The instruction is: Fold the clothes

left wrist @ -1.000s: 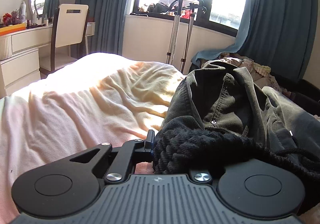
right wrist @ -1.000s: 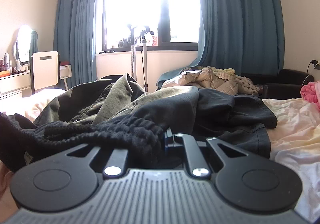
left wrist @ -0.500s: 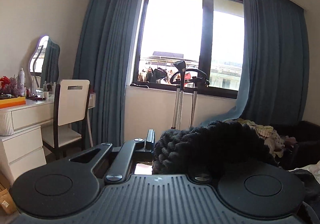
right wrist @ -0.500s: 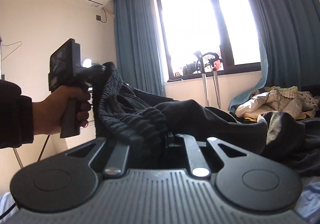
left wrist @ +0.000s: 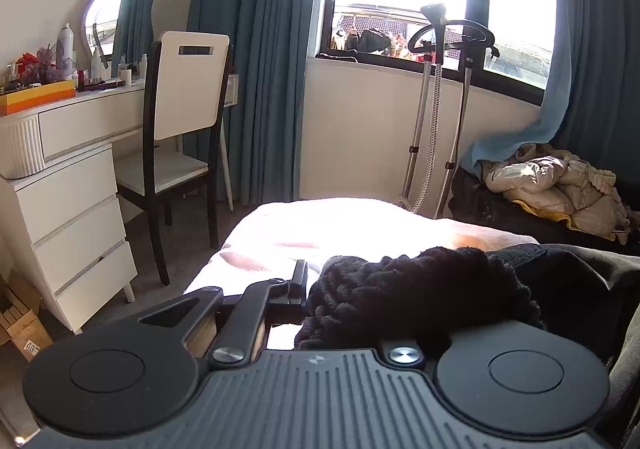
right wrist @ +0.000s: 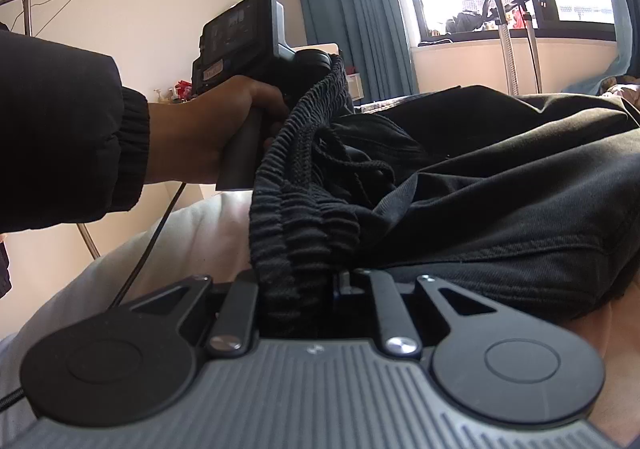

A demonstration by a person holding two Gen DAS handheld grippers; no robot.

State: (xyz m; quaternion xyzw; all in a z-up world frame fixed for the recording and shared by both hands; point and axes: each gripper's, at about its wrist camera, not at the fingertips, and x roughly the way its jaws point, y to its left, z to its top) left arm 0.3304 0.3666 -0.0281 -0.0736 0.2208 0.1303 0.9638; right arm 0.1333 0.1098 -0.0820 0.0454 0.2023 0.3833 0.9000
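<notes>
Each claw is clenched on the ribbed elastic waistband [right wrist: 296, 209] of a pair of black cotton trousers [right wrist: 500, 185]: the left claw [left wrist: 308, 285] at one end, the right claw [right wrist: 316, 289] at the other. The waistband stretches between them above the pale pink bed [left wrist: 360, 225], the legs trailing over it. The cloth looks soft, limp and fairly weighty, so it will probably sag and drape rather than hold shape. The thick gathered waistband seems the surest grip; the thinner leg fabric would likely slide and bunch.
</notes>
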